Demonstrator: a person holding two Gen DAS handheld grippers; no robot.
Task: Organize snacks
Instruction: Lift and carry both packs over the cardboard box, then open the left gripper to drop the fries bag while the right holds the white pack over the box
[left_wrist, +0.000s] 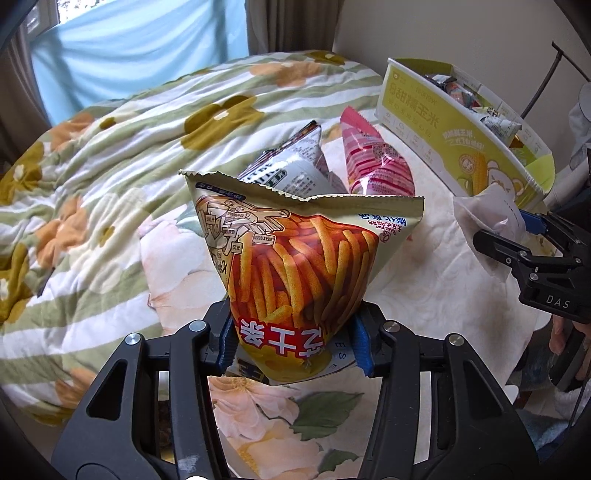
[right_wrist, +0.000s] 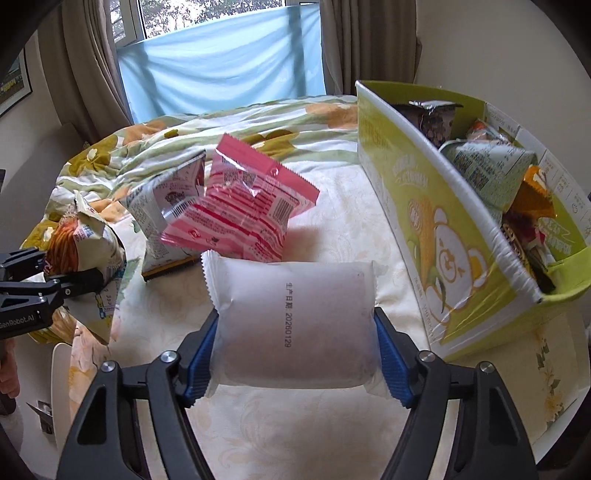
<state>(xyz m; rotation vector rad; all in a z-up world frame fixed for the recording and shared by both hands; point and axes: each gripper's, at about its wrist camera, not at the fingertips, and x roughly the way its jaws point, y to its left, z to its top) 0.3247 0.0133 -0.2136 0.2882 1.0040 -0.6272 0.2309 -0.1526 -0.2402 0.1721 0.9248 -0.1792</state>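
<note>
My left gripper (left_wrist: 293, 345) is shut on a bag of potato sticks (left_wrist: 295, 262), pinching its lower end and holding it upright above the bed. That same bag (right_wrist: 86, 240) shows at the left of the right wrist view. My right gripper (right_wrist: 295, 363) is shut on a white pillow pack (right_wrist: 295, 325), blue pads pressing both of its sides. The pack (left_wrist: 487, 218) also appears at the right of the left wrist view. A pink snack bag (right_wrist: 245, 214) and a grey-white bag (right_wrist: 166, 206) lie on the bed beyond.
A green and white cardboard box (right_wrist: 443, 236) with several snacks inside stands at the right on the cream bedsheet. A crumpled floral quilt (left_wrist: 92, 166) covers the left and far part of the bed. Curtains and a window lie behind.
</note>
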